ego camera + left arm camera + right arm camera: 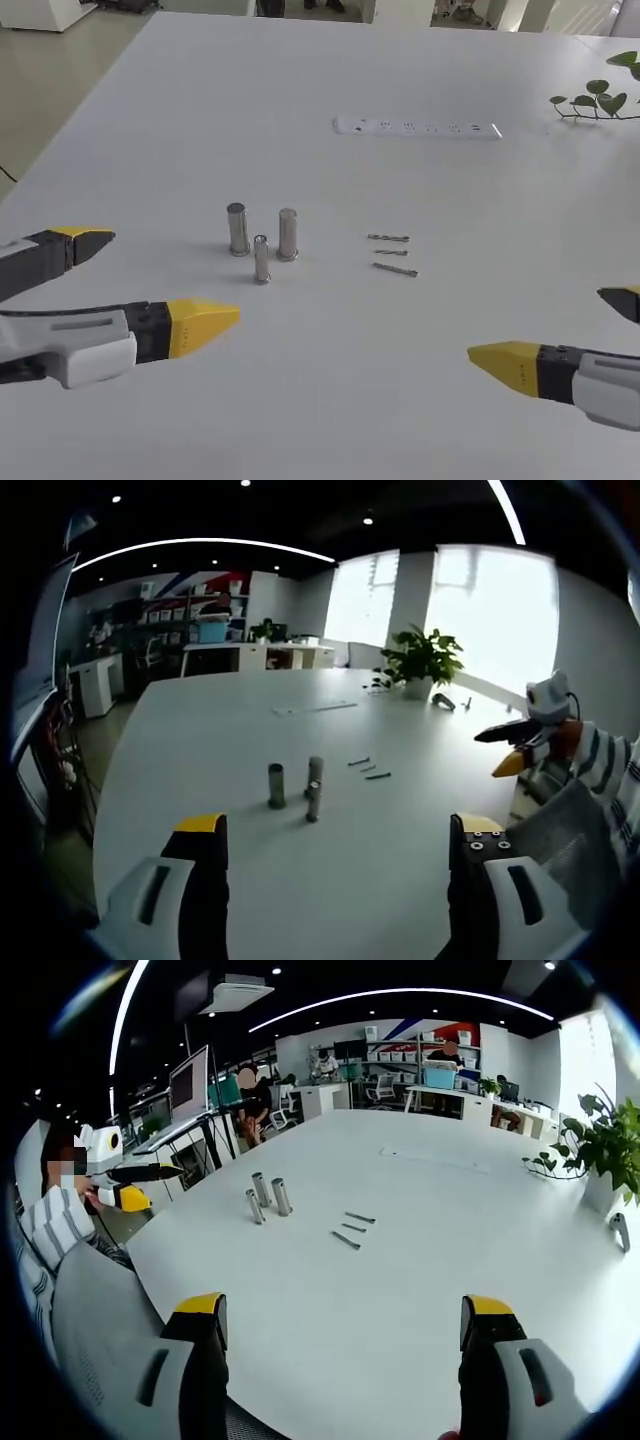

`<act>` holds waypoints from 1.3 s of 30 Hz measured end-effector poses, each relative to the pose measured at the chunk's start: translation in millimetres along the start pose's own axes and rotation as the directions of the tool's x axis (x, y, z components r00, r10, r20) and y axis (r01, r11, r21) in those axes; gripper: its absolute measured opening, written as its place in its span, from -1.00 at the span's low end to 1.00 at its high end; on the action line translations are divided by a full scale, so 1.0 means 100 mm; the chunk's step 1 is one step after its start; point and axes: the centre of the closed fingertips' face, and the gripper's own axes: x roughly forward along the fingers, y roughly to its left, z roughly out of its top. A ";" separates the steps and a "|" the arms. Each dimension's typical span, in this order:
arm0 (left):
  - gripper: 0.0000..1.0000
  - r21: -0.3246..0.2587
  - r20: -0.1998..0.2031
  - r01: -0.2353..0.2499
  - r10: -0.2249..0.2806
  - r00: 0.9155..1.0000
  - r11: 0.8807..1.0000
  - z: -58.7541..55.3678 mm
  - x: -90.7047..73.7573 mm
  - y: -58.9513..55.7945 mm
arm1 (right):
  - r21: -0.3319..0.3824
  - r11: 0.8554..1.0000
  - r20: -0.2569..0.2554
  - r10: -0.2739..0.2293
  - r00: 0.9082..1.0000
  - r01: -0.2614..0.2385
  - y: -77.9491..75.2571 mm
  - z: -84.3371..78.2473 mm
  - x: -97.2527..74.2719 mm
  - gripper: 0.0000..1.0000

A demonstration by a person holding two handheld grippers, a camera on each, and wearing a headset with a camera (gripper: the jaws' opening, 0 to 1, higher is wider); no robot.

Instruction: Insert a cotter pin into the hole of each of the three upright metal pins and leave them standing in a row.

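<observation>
The three short silver metal pins (261,258) stand close together in the middle of the big white table (320,400). They are in a bunch, not a row. The three thin silver cotter pins (391,252) lie flat just to their right, so none is in a hole yet. The left gripper (175,276) and the right gripper (535,322) hang nearer the person, both wide open and empty. The job looks just begun. Next, one gripper must pinch a cotter pin gently.

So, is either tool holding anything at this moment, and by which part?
Nothing is held. The left tool and the right tool are both open and empty; the three cotter pins lie on the table.
</observation>
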 end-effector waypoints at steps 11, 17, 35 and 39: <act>0.61 -0.005 -0.006 0.006 -0.006 1.000 1.000 0.03 0.12 0.09 | 0.007 1.000 -0.020 -0.013 1.000 0.013 -0.08 -0.01 0.03 0.91; 0.54 -0.011 0.000 0.013 -0.013 1.000 1.000 0.07 0.17 0.15 | 0.006 1.000 -0.031 -0.011 0.999 0.011 -0.07 0.00 0.06 0.91; 0.23 0.032 -0.009 0.074 -0.074 0.997 0.997 0.14 0.56 0.33 | 0.034 0.999 -0.067 -0.019 0.998 0.021 -0.09 -0.12 0.08 0.90; 0.21 0.054 -0.021 0.102 -0.101 0.995 0.993 0.16 0.67 0.26 | 0.030 0.999 -0.074 -0.016 0.997 0.019 -0.09 -0.12 0.09 0.89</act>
